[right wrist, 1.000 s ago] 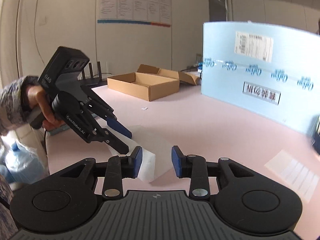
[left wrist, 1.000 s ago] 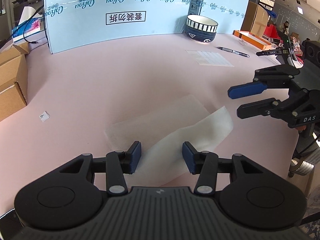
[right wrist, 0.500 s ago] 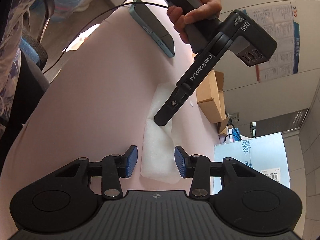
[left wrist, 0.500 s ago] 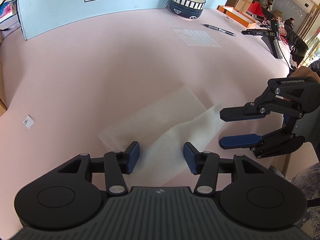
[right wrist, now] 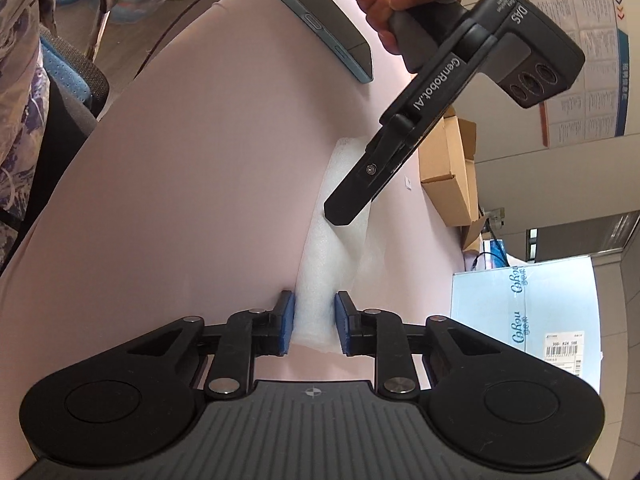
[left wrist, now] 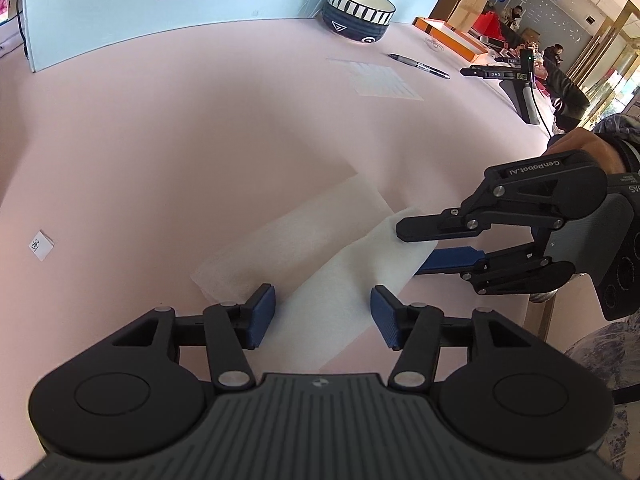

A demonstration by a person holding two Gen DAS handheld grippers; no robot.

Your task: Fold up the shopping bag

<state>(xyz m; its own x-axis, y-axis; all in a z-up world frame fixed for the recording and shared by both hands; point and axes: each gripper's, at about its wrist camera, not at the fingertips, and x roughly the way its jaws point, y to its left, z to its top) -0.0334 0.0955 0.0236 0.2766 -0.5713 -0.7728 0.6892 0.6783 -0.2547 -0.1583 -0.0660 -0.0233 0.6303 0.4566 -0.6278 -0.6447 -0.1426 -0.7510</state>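
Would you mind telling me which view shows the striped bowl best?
The left wrist view. The bowl stands in full sight at the far side of the pink table, in front of the blue box, near the pen. The right wrist view shows nothing of the bowl.

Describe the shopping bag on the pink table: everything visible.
The shopping bag is white, translucent and thin, with a finely textured, plastic-like surface. It lies flat on the pink table, already folded into a long strip over a wider layer beneath. The right tool straddles its far end, one finger above and one below, jaws apart with a gap left. The left tool hangs open over the near end; whether its fingers touch the bag cannot be told.
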